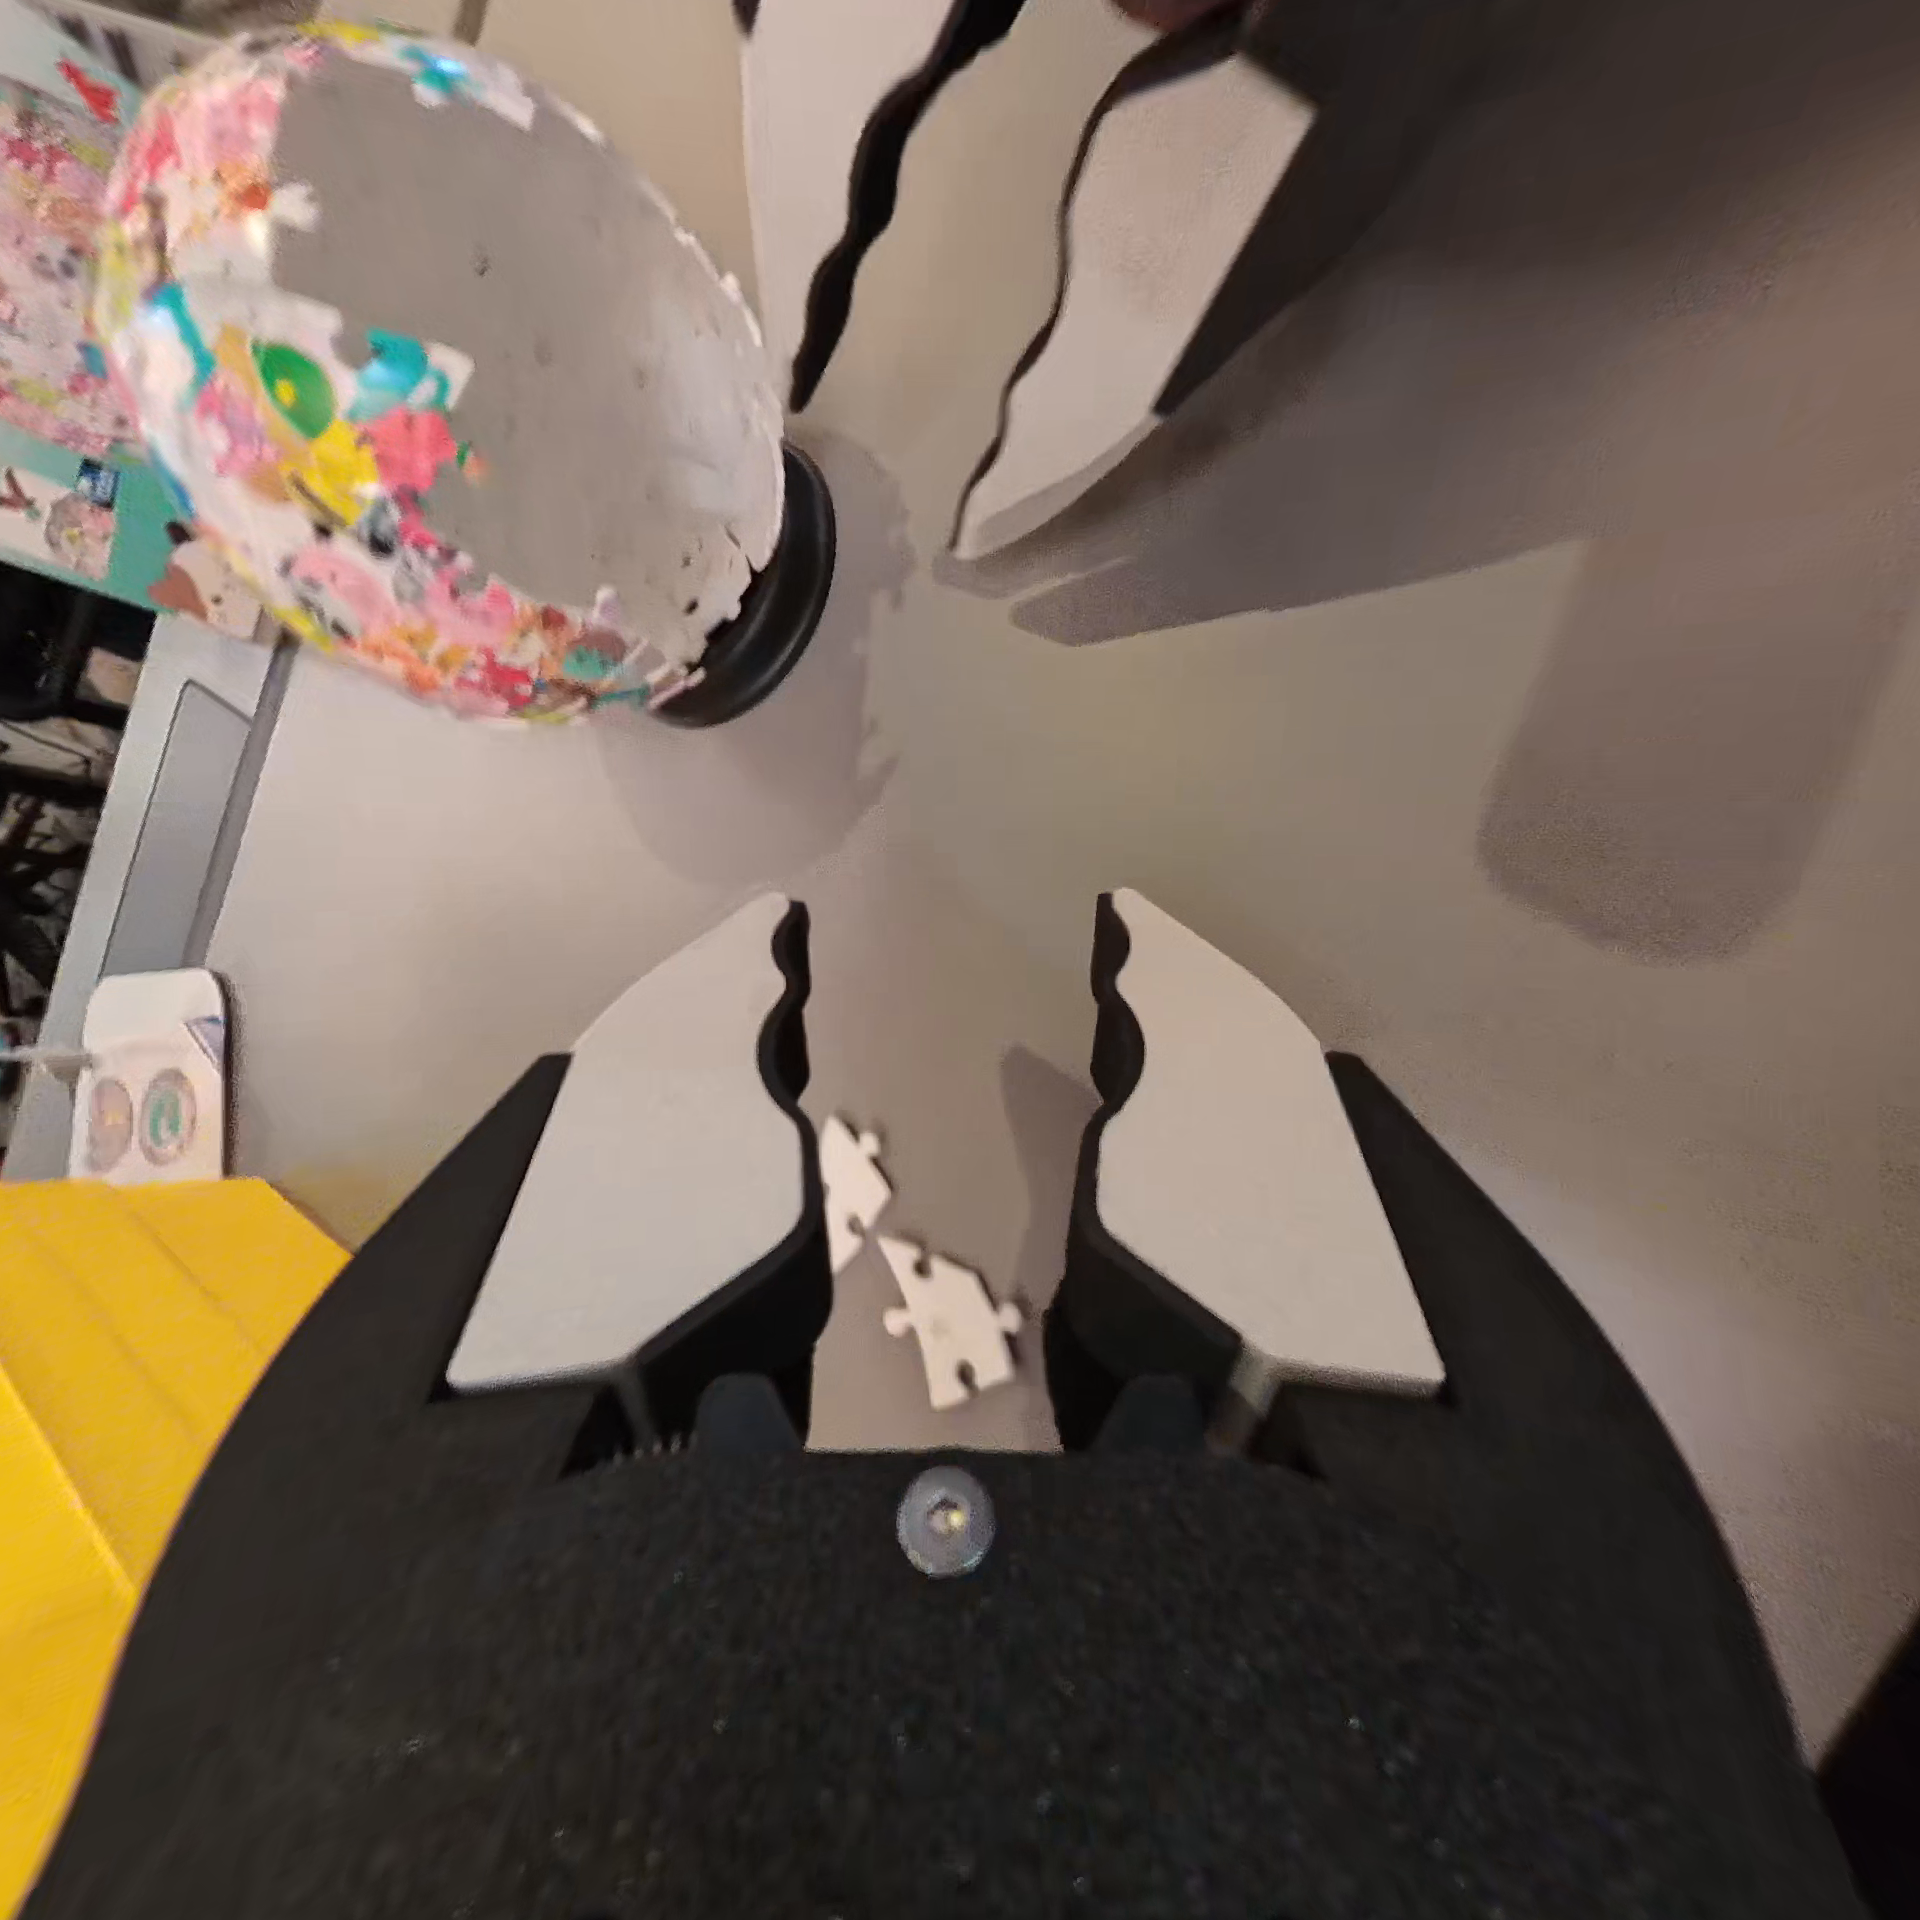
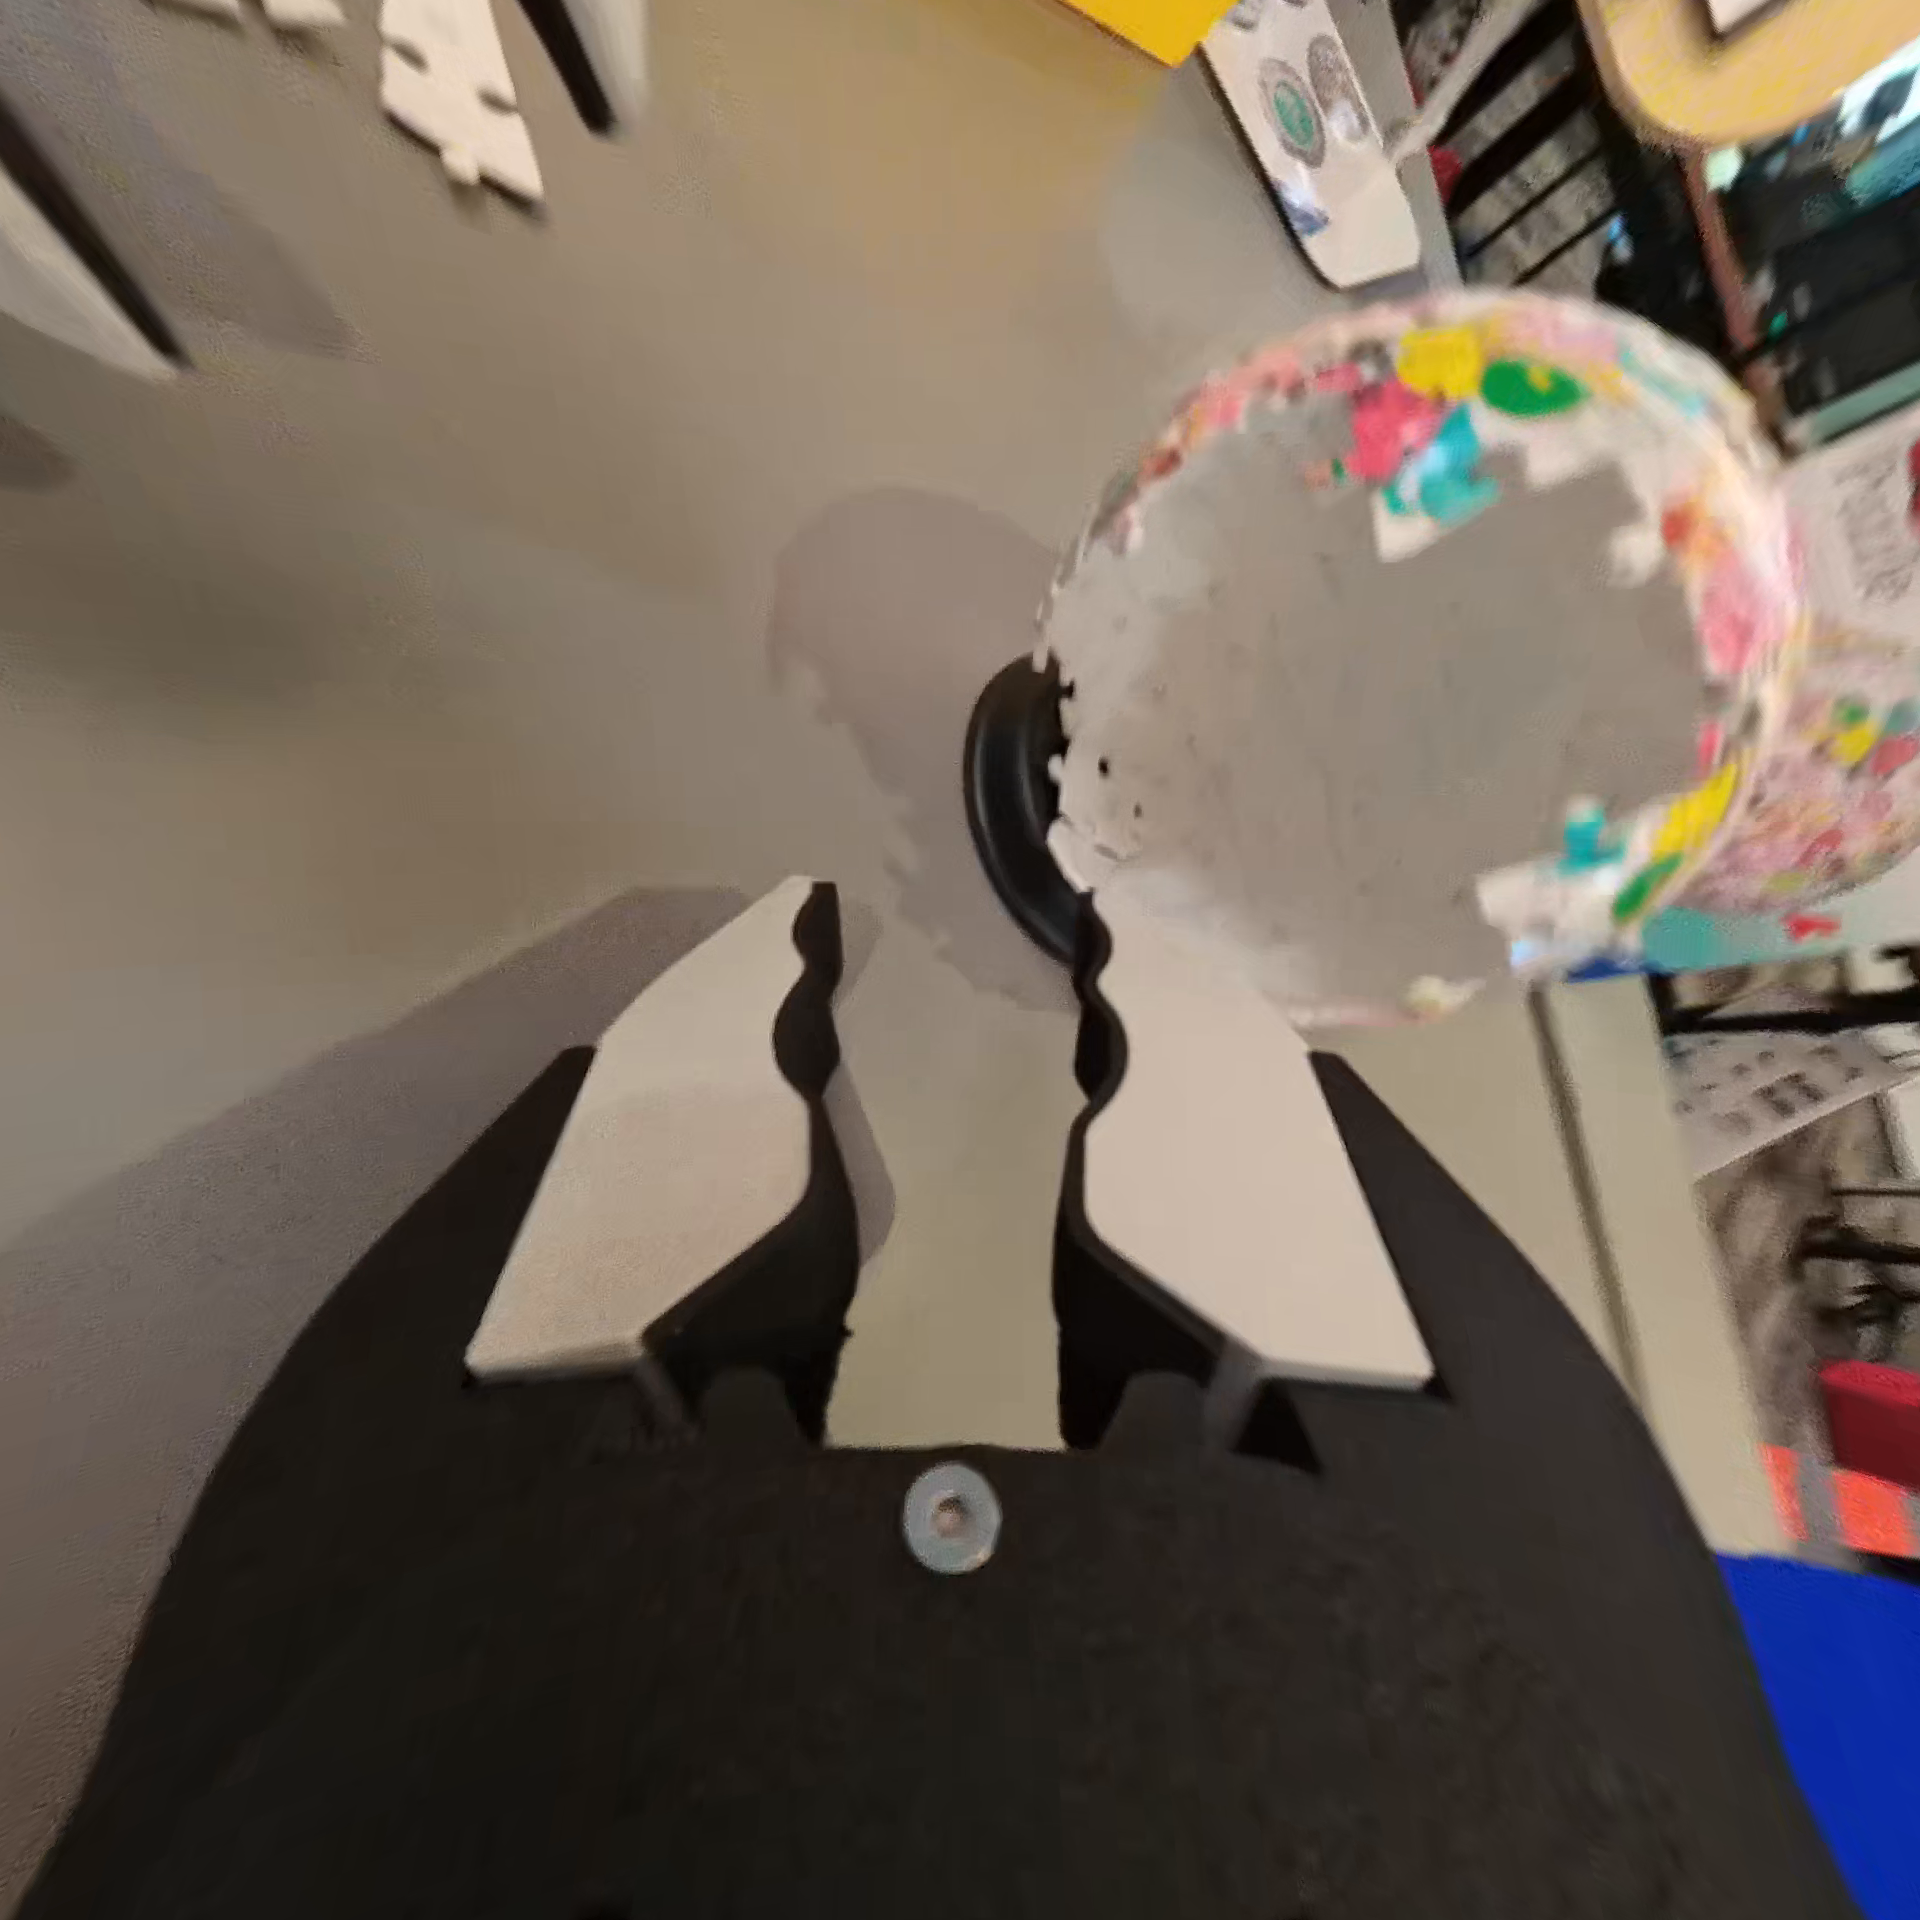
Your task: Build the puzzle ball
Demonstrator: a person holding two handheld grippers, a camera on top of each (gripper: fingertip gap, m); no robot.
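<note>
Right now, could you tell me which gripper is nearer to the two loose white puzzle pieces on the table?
Left. The left gripper hangs open directly over the loose pieces, which show between its fingers. The right gripper, also open, points at the puzzle ball's black stand, away from them.

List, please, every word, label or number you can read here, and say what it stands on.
No text is clear enough to quote.
Teal box behind the puzzle ball: printing, blurred.
White card with two round emblems: print too small.
White sheet beyond the ball: dark lettering, blurred.
Loose puzzle pieces: plain white, no writing.
</note>
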